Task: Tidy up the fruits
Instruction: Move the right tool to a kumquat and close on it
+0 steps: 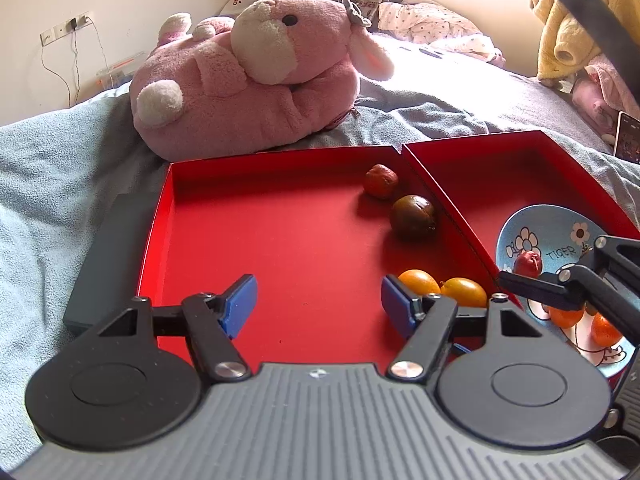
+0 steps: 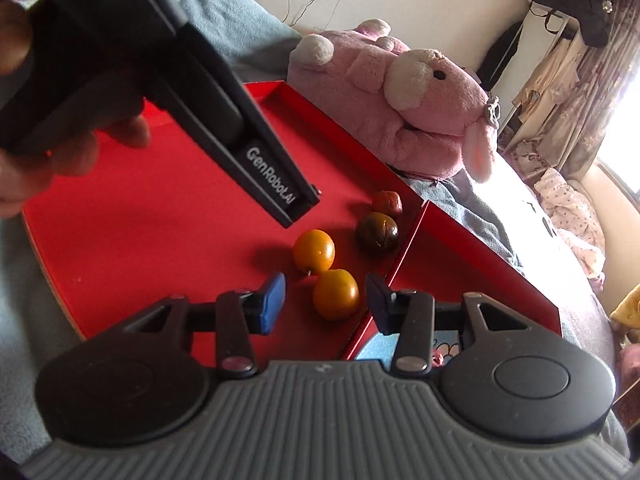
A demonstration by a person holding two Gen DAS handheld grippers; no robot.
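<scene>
A red tray (image 1: 280,240) lies on the bed and holds two orange fruits (image 1: 419,281) (image 1: 464,290), a dark brown fruit (image 1: 413,217) and a small red fruit (image 1: 381,181). A second red tray (image 1: 480,184) on its right holds a blue bowl (image 1: 532,224) with a small red fruit (image 1: 527,263) and orange fruits (image 1: 565,317). My left gripper (image 1: 318,306) is open and empty over the left tray. My right gripper (image 2: 325,303) is open, with the nearer orange fruit (image 2: 335,294) between its fingers, not clamped. The other orange fruit (image 2: 313,251) lies just beyond.
A big pink plush toy (image 1: 248,72) lies behind the trays on the grey-blue blanket (image 1: 60,184). A dark flat box (image 1: 108,256) sits against the left tray's left side. A phone (image 1: 627,136) lies at far right. The left gripper's body (image 2: 160,80) hangs over the tray.
</scene>
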